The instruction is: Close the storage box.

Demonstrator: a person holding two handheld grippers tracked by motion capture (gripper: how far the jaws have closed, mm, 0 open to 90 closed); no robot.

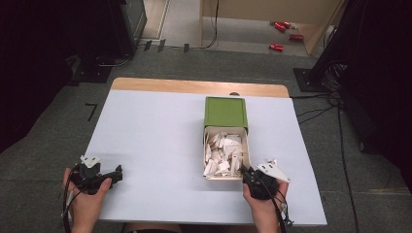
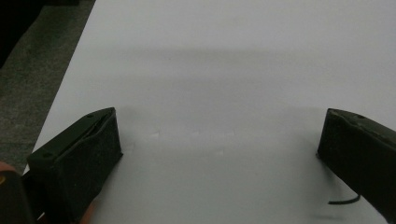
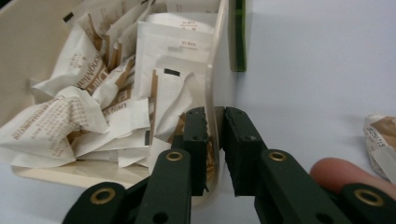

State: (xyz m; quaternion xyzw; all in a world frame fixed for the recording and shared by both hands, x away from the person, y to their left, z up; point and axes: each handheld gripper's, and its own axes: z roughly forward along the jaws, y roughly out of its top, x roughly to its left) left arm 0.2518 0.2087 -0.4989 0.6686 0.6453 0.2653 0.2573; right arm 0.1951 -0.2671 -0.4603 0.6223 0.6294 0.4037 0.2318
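A green box sleeve [image 1: 225, 112] lies on the white table [image 1: 155, 136], right of centre. A cream drawer [image 1: 244, 145] is pulled out of it toward me and holds several white and brown paper sachets [image 1: 222, 148]. My right gripper [image 1: 244, 171] is at the drawer's near right corner. In the right gripper view, the right gripper [image 3: 215, 119] is shut on the drawer's right wall [image 3: 223, 56], one jaw inside among the sachets [image 3: 88, 93] and one outside. My left gripper [image 1: 115, 174] rests at the table's front left; the left gripper [image 2: 219, 140] is open over bare table.
One loose sachet [image 3: 380, 140] lies on the table just right of the drawer. The green sleeve [image 3: 240, 37] sits beyond the drawer's far end. Cables [image 1: 335, 111] run over the grey floor past the table's right edge, and red items [image 1: 282, 34] lie far back.
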